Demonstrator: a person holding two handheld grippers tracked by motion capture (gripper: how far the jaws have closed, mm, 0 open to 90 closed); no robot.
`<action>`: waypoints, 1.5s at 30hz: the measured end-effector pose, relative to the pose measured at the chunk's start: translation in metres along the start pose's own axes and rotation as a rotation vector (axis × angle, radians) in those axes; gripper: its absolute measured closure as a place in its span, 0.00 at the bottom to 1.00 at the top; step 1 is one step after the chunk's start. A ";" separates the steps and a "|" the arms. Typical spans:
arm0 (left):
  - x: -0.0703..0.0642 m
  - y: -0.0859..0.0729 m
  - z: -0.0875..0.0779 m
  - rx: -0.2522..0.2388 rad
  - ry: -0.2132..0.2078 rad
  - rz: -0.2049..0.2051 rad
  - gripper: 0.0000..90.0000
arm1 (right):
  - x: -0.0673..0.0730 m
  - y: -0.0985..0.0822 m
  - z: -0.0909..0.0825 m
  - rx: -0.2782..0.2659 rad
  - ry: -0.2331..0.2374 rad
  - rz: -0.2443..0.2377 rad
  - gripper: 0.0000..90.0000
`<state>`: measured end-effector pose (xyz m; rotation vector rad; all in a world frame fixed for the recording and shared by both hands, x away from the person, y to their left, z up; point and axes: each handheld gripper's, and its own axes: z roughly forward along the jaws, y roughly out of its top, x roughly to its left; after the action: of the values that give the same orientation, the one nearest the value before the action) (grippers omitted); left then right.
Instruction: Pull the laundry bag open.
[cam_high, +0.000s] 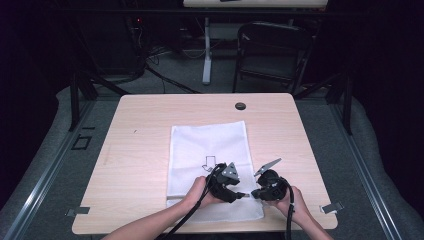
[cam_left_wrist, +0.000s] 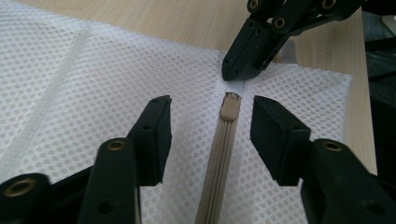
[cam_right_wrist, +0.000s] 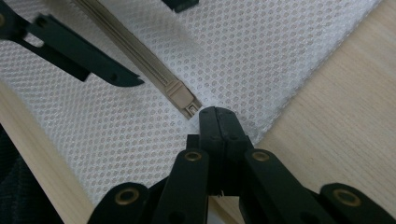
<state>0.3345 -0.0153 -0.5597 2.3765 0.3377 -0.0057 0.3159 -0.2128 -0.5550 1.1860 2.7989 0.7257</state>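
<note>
Left gripper view showed left gripper (cam_left_wrist: 210, 135) half open astride the beige zipper slider (cam_left_wrist: 229, 108) on the mesh bag (cam_left_wrist: 93, 70) – right gripper (cam_right_wrist: 218, 116) clamped shut on the bag's tab; best to centre jaws, then pinch squarely

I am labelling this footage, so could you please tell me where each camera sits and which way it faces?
High view: above the person's side, looking forward and down on the table and white mesh bag; forearms, left gripper and right gripper show.
Left gripper view: rides the left gripper, looking along its parted jaws at the beige zipper slider.
Right gripper view: rides the right gripper, jaws shut on the bag beside the slider.
Both gripper views share slider, bag and the other gripper.
</note>
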 end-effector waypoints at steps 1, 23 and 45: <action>0.000 0.000 0.001 0.003 0.005 0.005 0.59 | 0.000 0.000 0.000 -0.001 0.002 0.001 1.00; -0.005 0.004 0.021 0.015 -0.033 0.042 0.87 | 0.000 -0.001 0.000 -0.002 -0.005 -0.008 1.00; -0.009 0.003 0.020 0.023 -0.030 0.056 0.91 | 0.001 0.000 0.001 -0.008 -0.008 0.006 1.00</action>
<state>0.3287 -0.0325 -0.5713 2.4049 0.2582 -0.0192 0.3150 -0.2117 -0.5559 1.1933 2.7852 0.7301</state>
